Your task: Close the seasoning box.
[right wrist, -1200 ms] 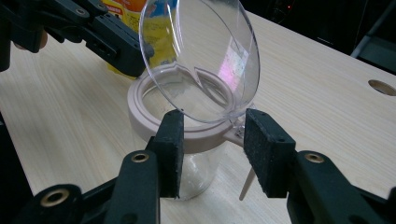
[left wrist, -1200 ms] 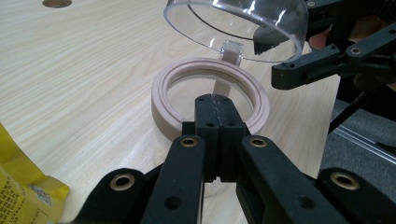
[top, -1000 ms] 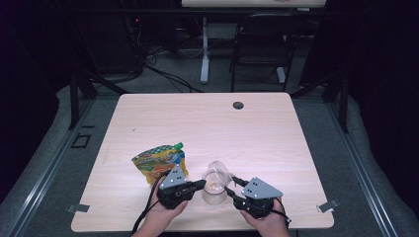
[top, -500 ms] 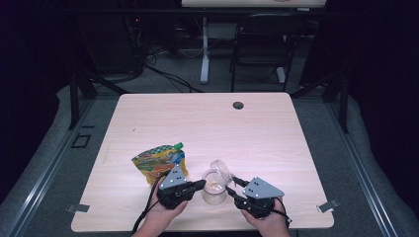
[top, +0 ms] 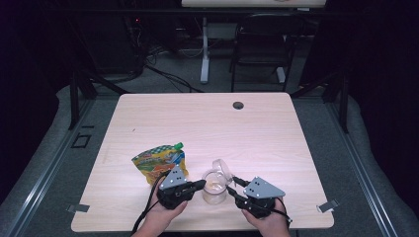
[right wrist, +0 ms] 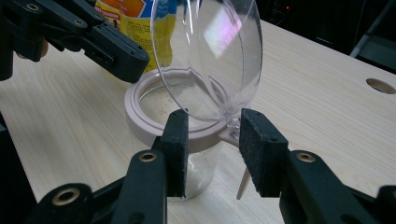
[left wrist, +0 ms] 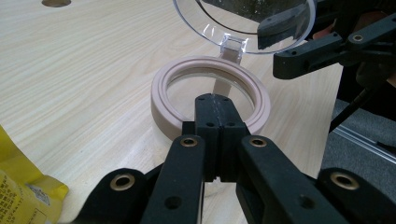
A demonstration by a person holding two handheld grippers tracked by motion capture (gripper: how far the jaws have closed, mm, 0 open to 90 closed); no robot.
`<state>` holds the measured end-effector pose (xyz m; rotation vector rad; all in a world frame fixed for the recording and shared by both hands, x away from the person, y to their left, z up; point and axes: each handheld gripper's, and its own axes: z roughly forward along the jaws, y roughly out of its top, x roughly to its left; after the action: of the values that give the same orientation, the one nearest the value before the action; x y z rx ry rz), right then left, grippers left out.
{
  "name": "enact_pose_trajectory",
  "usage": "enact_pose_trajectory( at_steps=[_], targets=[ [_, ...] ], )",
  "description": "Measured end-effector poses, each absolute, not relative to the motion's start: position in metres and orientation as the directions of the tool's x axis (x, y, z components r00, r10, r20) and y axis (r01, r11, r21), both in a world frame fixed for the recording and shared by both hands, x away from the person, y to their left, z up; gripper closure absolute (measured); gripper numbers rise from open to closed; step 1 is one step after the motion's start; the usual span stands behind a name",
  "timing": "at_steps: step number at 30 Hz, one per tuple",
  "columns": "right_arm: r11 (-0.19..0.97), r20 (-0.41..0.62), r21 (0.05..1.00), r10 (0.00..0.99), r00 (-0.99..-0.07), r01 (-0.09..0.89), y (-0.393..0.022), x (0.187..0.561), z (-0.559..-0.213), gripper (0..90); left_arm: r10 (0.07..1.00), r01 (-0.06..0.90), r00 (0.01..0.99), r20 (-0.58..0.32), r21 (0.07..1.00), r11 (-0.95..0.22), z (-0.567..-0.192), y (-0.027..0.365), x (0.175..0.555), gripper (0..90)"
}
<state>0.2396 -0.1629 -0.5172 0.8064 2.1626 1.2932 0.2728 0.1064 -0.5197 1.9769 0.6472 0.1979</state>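
A clear jar [top: 214,190] with a pinkish rim [left wrist: 161,88] [right wrist: 140,121] stands near the table's front edge. Its hinged clear lid [top: 221,167] [left wrist: 243,18] [right wrist: 210,56] is tipped up. My left gripper [top: 200,184] [left wrist: 215,100] is shut, with its tips against the rim's near side and nothing between them. From the other side, my right gripper [top: 233,190] [right wrist: 212,140] is open. Its jaws have just been closing, and now straddle the lid's hinge and a bit of rim without squeezing them. Each gripper view shows the other gripper beyond the jar.
A yellow snack pouch [top: 159,162] [right wrist: 126,14] with a green cap lies just left of the jar, behind my left hand. A round cable hole [top: 238,105] [right wrist: 380,85] sits near the table's far edge. Chairs and cables stand on the floor beyond.
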Motion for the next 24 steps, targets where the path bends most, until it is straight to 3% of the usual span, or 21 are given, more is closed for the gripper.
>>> enact_pose_trajectory(
  at_steps=[24],
  targets=[
    [0.356, -0.089, 0.901, 0.711, -0.698, 0.247, -0.1672, 0.2401, -0.5164, 66.2, 0.520, 0.353, 0.844, -0.131, 0.865, -0.355, -0.5197, 0.1065, 0.2725, 89.8]
  ],
)
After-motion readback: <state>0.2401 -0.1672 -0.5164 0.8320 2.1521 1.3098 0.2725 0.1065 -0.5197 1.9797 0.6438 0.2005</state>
